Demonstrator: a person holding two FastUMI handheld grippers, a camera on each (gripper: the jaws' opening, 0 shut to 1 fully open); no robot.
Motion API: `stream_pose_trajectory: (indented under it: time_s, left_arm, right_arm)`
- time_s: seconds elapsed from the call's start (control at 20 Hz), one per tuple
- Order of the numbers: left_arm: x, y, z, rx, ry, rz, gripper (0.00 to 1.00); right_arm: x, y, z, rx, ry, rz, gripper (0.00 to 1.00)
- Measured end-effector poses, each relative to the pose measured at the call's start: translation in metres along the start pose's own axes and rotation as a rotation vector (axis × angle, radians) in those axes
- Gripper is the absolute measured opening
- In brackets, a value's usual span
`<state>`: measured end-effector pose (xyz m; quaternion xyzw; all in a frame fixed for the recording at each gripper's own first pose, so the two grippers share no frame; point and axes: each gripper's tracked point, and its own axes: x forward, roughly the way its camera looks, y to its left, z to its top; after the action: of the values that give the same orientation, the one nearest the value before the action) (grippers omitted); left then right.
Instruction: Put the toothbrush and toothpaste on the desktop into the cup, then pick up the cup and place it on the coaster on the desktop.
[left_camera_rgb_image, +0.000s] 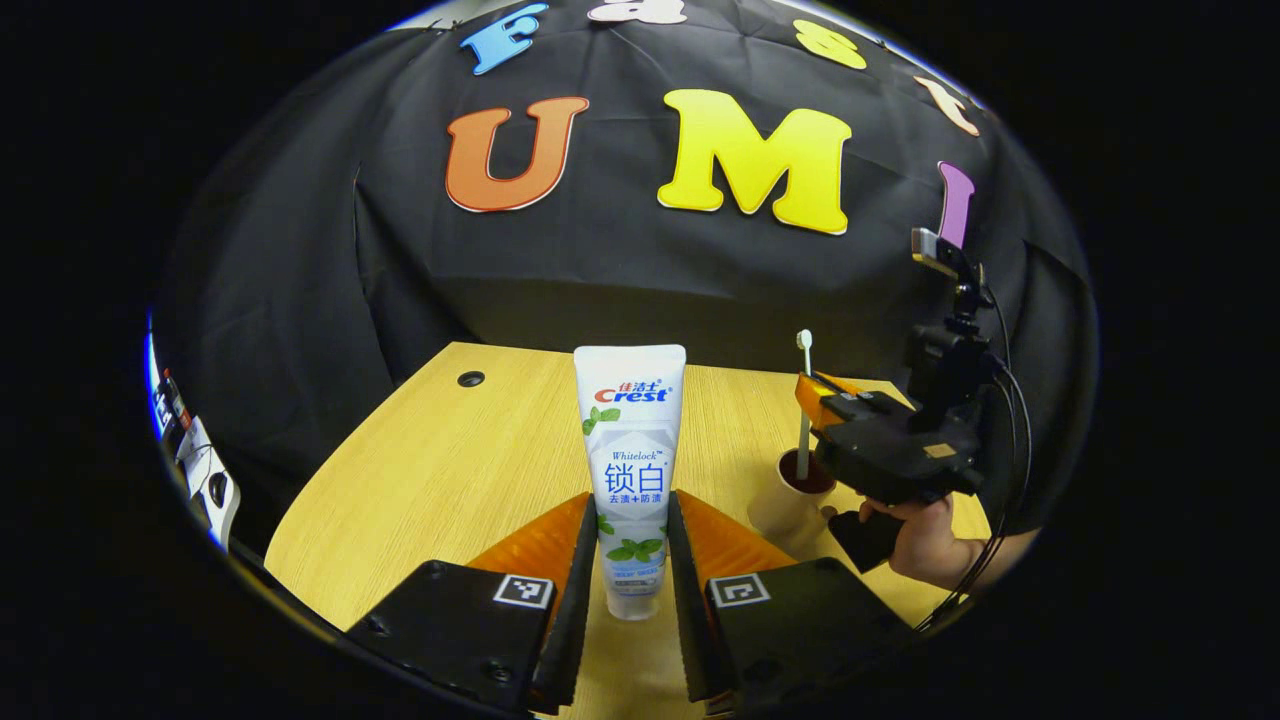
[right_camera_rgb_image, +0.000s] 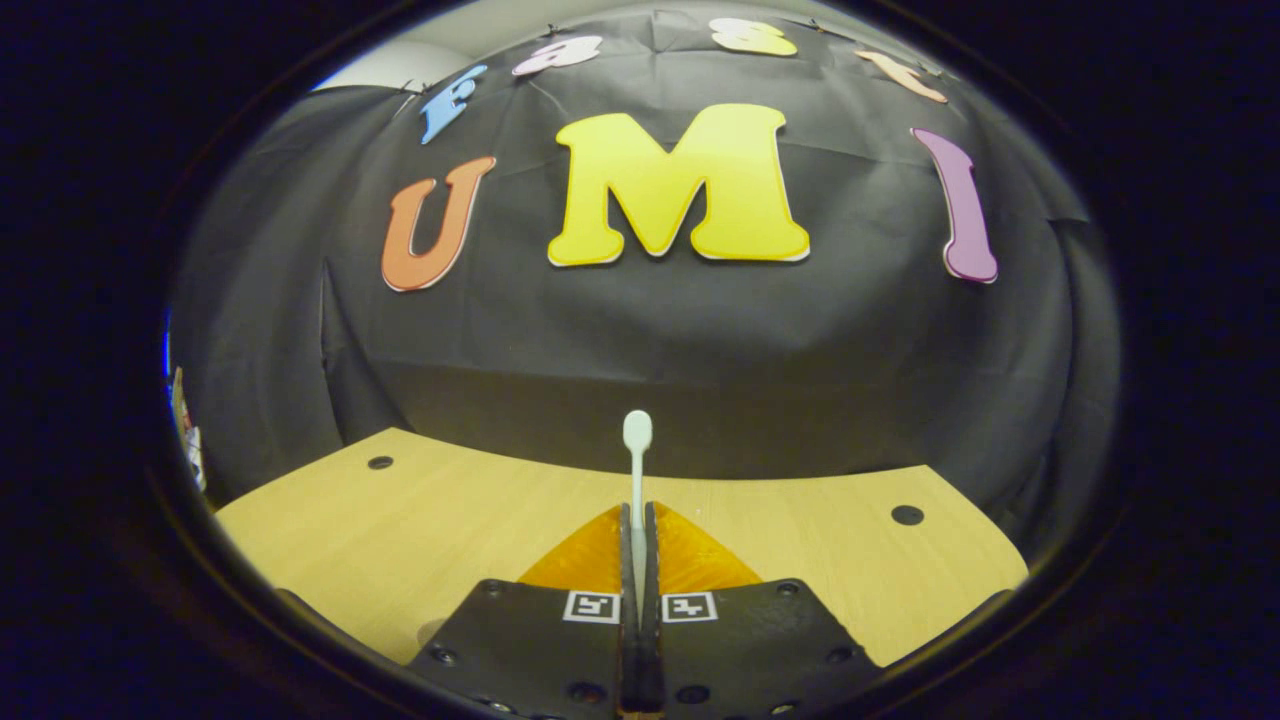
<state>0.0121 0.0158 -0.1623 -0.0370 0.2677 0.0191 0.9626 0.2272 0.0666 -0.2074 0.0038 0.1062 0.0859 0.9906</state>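
toothpaste (left_camera_rgb_image: 630, 470) pinched upright in left claw (left_camera_rgb_image: 628, 560), cap down, toothbrush (right_camera_rgb_image: 637, 470) clamped vertical by right claw (right_camera_rgb_image: 637, 560), head up, over cup (left_camera_rgb_image: 790, 500) on worktop (left_camera_rgb_image: 450, 470)

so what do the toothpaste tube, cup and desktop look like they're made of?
Toothpaste tube: likely soft plastic laminate, glossy printed skin, flat crimped top end.
Cup: looks like paper or matte plastic, pale dull wall, dark inside; can't tell which.
Desktop: wood-look laminate or veneer, light grain lines, satin sheen, with a dark round hole.
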Motion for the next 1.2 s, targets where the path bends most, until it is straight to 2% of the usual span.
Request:
stream_pose_trajectory:
  time_s: [0.1,0.35,0.7,0.8,0.85,0.95,1.1,1.2]
  left_arm:
    - [0.0,0.0,-0.001,-0.012,0.002,0.005,0.42]
    - [-0.004,-0.002,0.003,-0.02,-0.005,0.012,0.42]
    - [-0.007,-0.007,0.002,-0.038,-0.007,0.012,0.43]
    - [-0.007,-0.01,0.006,-0.035,-0.018,0.006,0.43]
    - [-0.008,-0.013,0.008,-0.035,-0.025,0.0,0.42]
    - [-0.007,-0.021,0.016,-0.031,-0.043,-0.015,0.42]
    - [-0.007,-0.033,0.032,-0.023,-0.085,-0.04,0.42]
    - [-0.006,-0.041,0.044,-0.018,-0.116,-0.057,0.43]
  right_arm:
    - [0.002,0.0,0.004,0.003,-0.012,-0.007,0.01]
    - [-0.007,0.005,-0.006,0.025,0.041,0.003,0.01]
    - [-0.017,0.001,-0.012,0.043,0.08,-0.003,0.11]
    - [-0.026,-0.001,-0.007,0.03,0.078,0.002,0.33]
    - [-0.03,-0.002,-0.003,0.023,0.073,0.005,0.48]
    - [-0.04,-0.007,0.005,0.021,0.068,0.003,0.67]
    - [-0.056,-0.014,0.021,0.032,0.062,0.0,0.7]
    - [-0.069,-0.017,0.033,0.034,0.052,0.007,0.77]
